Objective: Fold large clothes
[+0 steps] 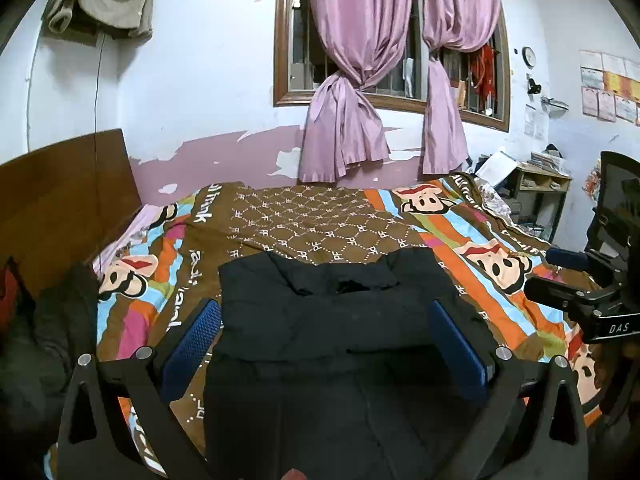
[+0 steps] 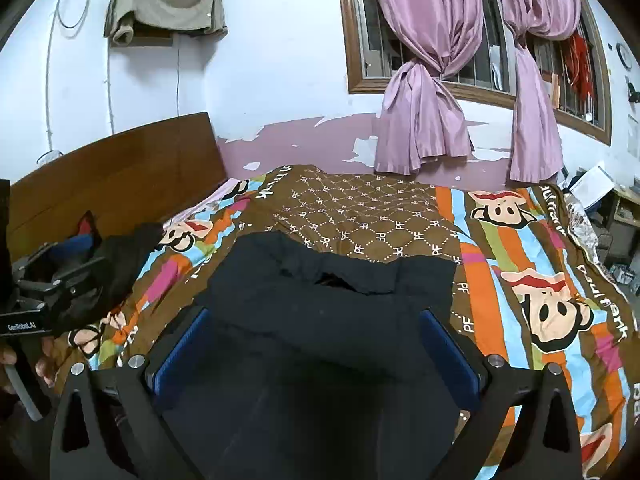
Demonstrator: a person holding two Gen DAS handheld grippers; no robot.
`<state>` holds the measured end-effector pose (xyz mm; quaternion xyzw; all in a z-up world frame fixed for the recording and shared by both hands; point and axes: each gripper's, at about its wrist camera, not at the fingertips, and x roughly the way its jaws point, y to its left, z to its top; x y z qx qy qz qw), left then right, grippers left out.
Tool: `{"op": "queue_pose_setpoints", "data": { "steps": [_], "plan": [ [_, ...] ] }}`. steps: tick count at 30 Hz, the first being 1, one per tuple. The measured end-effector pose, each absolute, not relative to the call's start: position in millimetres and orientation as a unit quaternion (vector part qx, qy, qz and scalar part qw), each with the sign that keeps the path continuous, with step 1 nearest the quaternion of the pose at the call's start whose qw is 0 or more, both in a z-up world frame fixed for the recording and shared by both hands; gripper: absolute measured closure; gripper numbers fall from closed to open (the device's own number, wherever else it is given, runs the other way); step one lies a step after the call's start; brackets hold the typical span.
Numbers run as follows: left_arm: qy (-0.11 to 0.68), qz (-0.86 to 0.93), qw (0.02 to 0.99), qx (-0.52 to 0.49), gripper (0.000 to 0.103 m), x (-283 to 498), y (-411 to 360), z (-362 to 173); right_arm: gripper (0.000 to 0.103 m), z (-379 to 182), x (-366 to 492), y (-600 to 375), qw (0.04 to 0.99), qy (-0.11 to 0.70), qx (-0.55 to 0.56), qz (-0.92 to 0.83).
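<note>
Both hand-held grippers spread wide over black garment (image 1: pixel 332 312); clothes pile (image 2: pixel 100 272) clearest in right view

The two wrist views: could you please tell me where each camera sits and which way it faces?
Left wrist: rides the left tongs, open over the black garment, facing across the bed to the window; the right tongs show at the right edge.
Right wrist: rides the right tongs, open, facing likewise; the left tongs and fingers show at left.
Shared: garment, patterned bedspread, pink curtains, headboard.

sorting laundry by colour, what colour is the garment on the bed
Black garment, clearest in the right wrist view.
</note>
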<state>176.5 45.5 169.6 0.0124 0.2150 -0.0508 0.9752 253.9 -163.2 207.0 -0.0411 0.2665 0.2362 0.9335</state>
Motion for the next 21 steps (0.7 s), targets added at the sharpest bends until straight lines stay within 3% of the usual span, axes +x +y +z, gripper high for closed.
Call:
{"op": "queue_pose_setpoints", "data": {
  "steps": [11, 21],
  "plan": [
    [0.268, -0.074, 0.96, 0.032, 0.002, 135.8, 38.5, 127.8, 0.0, 181.2, 198.6, -178.1, 0.931, 0.268, -0.073, 0.237],
    [0.327, -0.103, 0.938, 0.044, 0.002, 98.9, 35.5, 56.9, 0.0, 110.5, 165.1, -189.4, 0.911, 0.314, -0.073, 0.256]
  ]
}}
